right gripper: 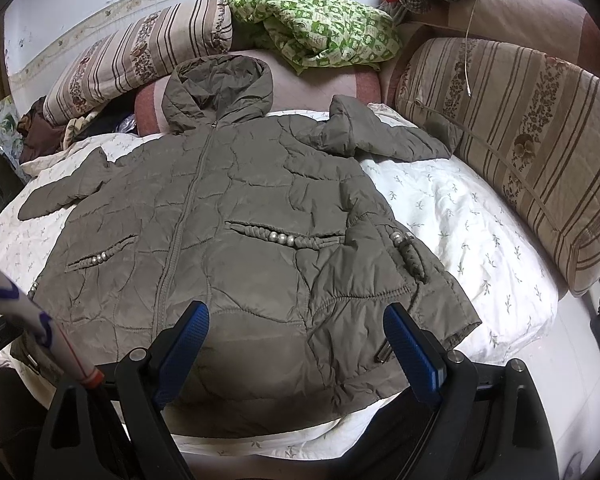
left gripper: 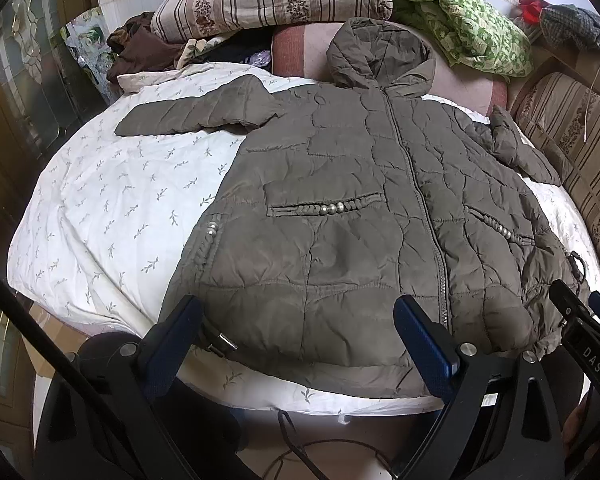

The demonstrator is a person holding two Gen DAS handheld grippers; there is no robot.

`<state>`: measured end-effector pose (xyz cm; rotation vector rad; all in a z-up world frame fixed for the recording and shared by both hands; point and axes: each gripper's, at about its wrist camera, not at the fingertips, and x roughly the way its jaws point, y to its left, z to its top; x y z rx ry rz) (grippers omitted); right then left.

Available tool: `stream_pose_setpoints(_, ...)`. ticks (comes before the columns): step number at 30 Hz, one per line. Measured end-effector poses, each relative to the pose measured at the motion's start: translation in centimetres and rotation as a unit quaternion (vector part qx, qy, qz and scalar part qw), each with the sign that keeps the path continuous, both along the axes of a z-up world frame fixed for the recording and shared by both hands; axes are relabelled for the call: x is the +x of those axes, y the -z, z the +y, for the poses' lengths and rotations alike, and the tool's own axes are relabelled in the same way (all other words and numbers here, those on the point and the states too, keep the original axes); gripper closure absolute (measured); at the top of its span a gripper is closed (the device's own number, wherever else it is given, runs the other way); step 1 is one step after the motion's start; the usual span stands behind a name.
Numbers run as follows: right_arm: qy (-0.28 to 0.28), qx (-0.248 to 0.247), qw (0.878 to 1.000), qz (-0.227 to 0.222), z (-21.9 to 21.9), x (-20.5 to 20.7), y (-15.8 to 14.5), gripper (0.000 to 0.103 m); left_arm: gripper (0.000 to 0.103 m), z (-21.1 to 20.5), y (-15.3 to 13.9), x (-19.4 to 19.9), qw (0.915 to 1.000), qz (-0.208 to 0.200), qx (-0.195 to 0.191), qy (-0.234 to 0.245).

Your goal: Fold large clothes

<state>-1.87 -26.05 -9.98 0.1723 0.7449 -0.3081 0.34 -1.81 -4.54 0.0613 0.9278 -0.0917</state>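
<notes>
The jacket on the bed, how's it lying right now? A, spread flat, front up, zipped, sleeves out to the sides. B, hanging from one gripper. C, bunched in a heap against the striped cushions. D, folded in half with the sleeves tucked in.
A: the jacket lies flat, zipper closed, sleeves spread, both grippers open and empty.

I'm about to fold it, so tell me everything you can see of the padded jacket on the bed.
The jacket is olive-brown, quilted and puffy, with a hood, a closed front zipper and braided, beaded pocket trims. It lies front up, spread flat on the white leaf-print quilt, hood toward the pillows and resting on a pink cushion, sleeves out sideways. Both open grippers hover at its hem, gripping nothing.
</notes>
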Motion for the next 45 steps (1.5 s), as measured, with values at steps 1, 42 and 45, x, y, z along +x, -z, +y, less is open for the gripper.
stream_pose_setpoints(1,0.0,0.0,1.0,0.0,0.0,0.0,0.0,0.011,0.007,0.0,0.0,0.0,1.0,0.0,0.0,0.0)
stream_pose_setpoints(42,0.054,-0.006,0.998,-0.018,-1.9,1.1,-4.5,0.011,0.007,-0.9,-5.2,-4.5,0.9938,-0.054,-0.085,0.048)
stream_pose_setpoints(45,0.053,-0.015,0.998,-0.021,-1.7,1.3,-5.1,0.011,0.007,-0.2,-6.3,-4.2,0.9928,-0.076,-0.084,0.038)
